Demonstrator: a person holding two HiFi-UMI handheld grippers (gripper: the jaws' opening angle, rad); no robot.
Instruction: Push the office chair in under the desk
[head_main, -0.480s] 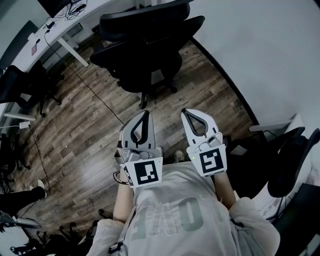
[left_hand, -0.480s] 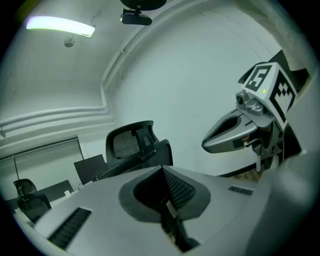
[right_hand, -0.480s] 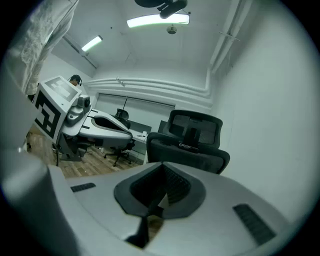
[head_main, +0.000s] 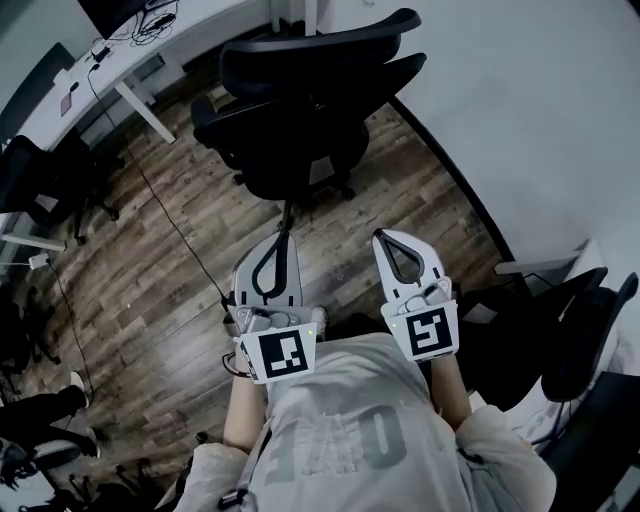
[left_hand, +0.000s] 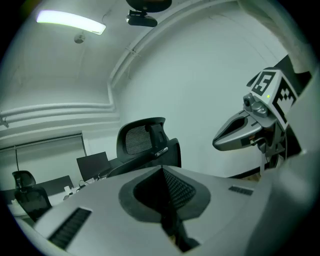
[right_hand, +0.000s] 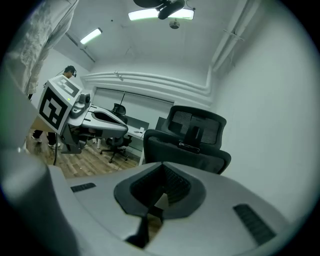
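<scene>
Office chair (head_main: 300, 130) on wood floor (head_main: 150, 290), back toward person, near desk (head_main: 120, 60), beside white wall (head_main: 520, 100). Cable (head_main: 170, 215) crosses floor at its left. Left gripper (head_main: 284, 236), right gripper (head_main: 383, 238): fingers clenched, empty, short of chair.

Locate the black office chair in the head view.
The office chair stands top centre, beside the white desk, just beyond the left hand-held gripper.

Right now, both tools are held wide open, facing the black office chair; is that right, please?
Not quite: the left tool and right tool are shut, as their gripper views show; they do face the black office chair.
</scene>
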